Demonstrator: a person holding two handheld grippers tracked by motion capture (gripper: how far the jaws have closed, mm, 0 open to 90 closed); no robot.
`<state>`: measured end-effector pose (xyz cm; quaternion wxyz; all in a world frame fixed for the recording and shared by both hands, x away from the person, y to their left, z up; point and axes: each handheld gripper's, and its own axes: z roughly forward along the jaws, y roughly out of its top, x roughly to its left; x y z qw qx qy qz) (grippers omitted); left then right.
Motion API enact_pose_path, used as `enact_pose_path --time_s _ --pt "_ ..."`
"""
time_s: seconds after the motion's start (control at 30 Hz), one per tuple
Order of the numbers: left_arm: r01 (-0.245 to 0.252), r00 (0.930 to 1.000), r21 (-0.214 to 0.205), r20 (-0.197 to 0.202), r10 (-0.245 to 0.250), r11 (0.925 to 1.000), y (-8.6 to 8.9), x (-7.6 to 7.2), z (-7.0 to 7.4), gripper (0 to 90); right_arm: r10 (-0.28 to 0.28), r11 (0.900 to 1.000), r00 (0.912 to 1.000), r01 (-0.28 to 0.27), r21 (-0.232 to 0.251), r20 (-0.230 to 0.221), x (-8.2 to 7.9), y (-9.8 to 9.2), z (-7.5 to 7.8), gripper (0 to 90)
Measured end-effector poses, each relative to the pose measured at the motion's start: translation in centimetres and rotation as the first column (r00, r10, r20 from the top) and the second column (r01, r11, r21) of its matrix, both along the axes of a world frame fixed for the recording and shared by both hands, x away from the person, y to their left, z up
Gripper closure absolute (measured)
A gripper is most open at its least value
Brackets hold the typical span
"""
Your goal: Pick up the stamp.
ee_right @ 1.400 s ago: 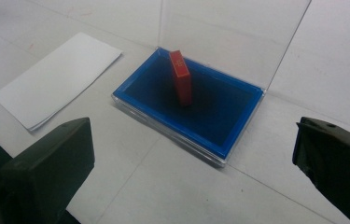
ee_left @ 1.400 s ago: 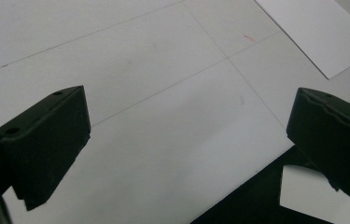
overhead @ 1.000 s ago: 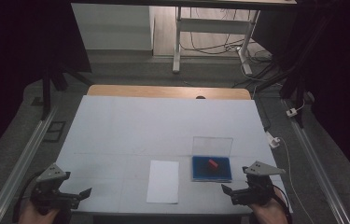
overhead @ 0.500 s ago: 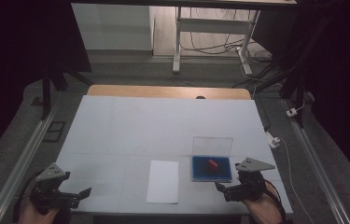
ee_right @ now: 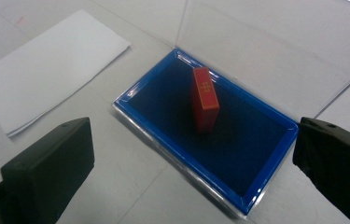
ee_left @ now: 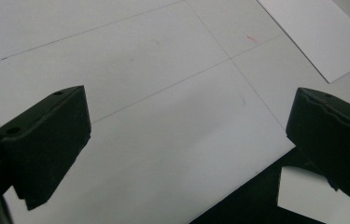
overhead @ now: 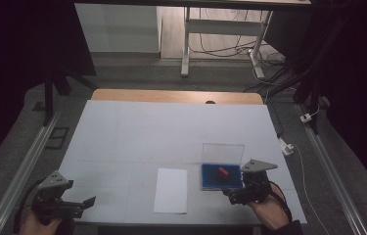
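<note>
A shallow blue tray [overhead: 210,182] [ee_right: 270,163] lies on the white table near its front right, with a clear lid [overhead: 222,152] [ee_right: 275,51] standing open behind it. A small red block [overhead: 222,172] [ee_right: 205,99] stands on edge inside the tray. A white paper sheet [overhead: 171,190] [ee_right: 46,70] lies left of the tray. My right gripper [overhead: 231,194] [ee_right: 191,163] is open, just in front of the tray's right corner. My left gripper [overhead: 85,204] [ee_left: 186,135] is open over the table's front left edge, holding nothing.
The white table top [overhead: 161,132] has thin pencil lines across it and a wooden strip [overhead: 176,96] along its far edge. Metal rails [overhead: 19,176] run down both sides. Cables and a white plug [overhead: 287,145] lie off the right edge.
My right gripper has moved left and a little forward, closing in on the blue tray. The left gripper has barely shifted.
</note>
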<state>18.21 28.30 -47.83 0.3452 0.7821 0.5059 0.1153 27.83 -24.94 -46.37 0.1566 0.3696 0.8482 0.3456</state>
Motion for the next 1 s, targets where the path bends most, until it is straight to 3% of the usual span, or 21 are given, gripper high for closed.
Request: enact_pose_path --time_s 1.0 --pt "-0.002 1.0000 0.000 -0.007 0.002 1.0000 0.0 0.1 0.0 0.4 -0.007 0.9945 0.9993 0.003 -0.105 -0.037 4.3 1.7 -1.6 0.0"
